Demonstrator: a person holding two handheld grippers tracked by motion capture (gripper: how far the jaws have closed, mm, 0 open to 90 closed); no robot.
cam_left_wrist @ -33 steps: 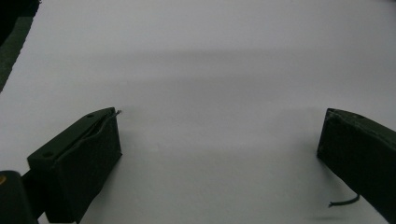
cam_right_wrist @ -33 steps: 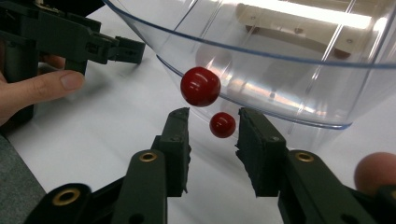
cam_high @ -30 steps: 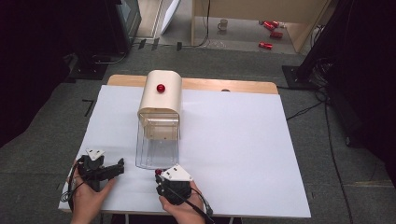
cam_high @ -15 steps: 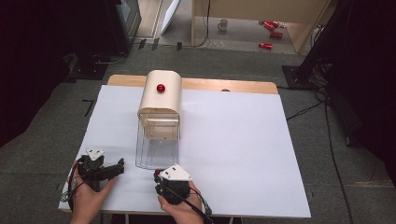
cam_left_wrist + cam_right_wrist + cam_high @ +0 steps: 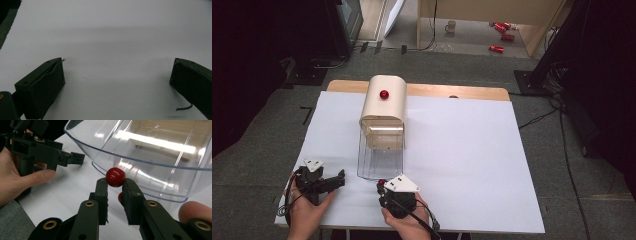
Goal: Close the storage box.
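On the left of the high view, the left gripper (image 5: 341, 178) rests low over the white sheet (image 5: 462, 165), held in the person's left hand (image 5: 304, 207), its tips pointing toward the clear plastic tray (image 5: 379, 160). From up there its jaws are too small to judge; the left gripper view settles it, showing the two black jaws standing wide apart over bare white sheet with nothing between them, and a loose thread hanging from the right-hand one. Moving rightward, the clear tray lies on the sheet just in front of a cream wooden box (image 5: 383, 102) with a red knob (image 5: 384, 94) on top; how tray and box join is hard to make out. Next comes the right gripper (image 5: 383, 187), just short of the tray's near edge, its jaws mostly covered by its own grey plate. The right gripper view shows them closed on a small red ball (image 5: 115, 177), which sits pinched at the very tips, just outside the tray's curved rim (image 5: 130, 157). These jaws have just been closing, with the ball between them. A second red patch below the ball is partly hidden by the jaw.
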